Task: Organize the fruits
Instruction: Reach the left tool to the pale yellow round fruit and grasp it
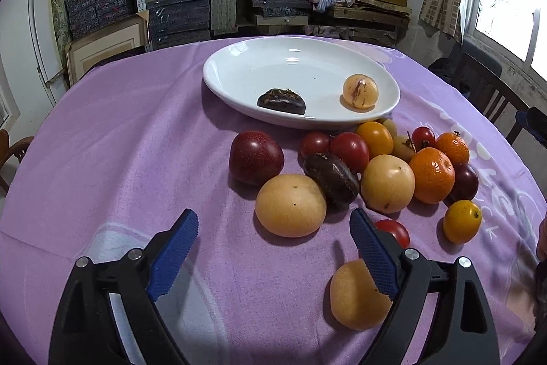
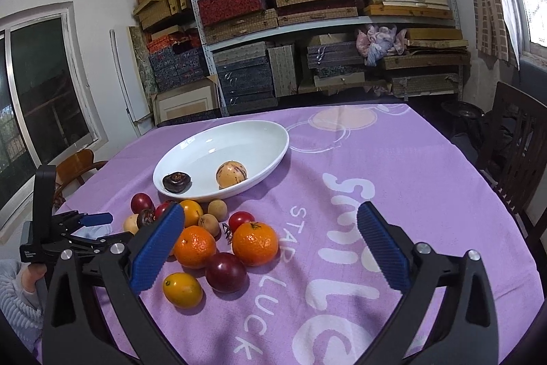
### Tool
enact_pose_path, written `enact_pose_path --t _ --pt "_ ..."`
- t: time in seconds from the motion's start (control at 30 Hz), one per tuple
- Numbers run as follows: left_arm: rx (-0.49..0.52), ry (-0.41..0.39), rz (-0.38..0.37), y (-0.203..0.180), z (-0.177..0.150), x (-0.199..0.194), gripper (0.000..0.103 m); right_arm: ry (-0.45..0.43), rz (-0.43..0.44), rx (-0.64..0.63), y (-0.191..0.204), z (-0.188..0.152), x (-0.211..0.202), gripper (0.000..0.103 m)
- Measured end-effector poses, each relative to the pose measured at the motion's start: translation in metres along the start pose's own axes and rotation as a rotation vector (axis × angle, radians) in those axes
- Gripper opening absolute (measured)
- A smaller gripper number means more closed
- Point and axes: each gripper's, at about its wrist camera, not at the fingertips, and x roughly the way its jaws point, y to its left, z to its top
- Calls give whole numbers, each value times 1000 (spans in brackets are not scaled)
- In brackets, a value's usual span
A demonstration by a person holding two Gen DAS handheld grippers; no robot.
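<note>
The fruits lie heaped on a purple tablecloth [image 1: 130,139], just in front of a white oval dish [image 1: 239,70]. Nearest the left gripper [image 1: 273,221] sits a pale yellow round fruit [image 1: 290,205], touching a dark purple wrinkled fruit [image 1: 331,178]; a glossy red plum [image 1: 255,157] stands just beside them. Further right are cherry tomatoes [image 1: 349,150], a second pale yellow fruit [image 1: 388,183], two mandarins [image 1: 432,175] and a small yellow tomato [image 1: 461,221]. Another pale fruit [image 1: 355,295] lies close under the left gripper's right finger, partly hidden by it.

In the dish rest a dark chestnut-like piece [image 1: 281,101] and a streaked pale yellow fruit [image 1: 360,90], well apart.

Both tools stand with jaws wide apart, nothing between them. The right gripper [image 2: 270,218] hangs over bare cloth with white lettering [image 2: 345,228], its left finger covering part of the heap. Behind the table, metal shelving [image 2: 307,23] holds stacked boxes, and a dark wooden chair [image 2: 516,142] stands at the right.
</note>
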Motion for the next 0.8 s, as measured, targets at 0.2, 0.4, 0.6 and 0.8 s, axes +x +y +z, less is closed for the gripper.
enact_pose_path --t 0.2,0.4,0.6,0.8 --pt "-84 67 -1 22 5 18 92 34 18 52 -8 -2 5 99" --pt "-59 37 152 37 1 5 92 44 35 83 -12 0 5 99" --pt "-103 -4 8 46 0 -8 92 52 51 102 -14 0 6 99" --pt "-4 6 -20 18 2 -2 91 43 53 105 -15 1 5 99"
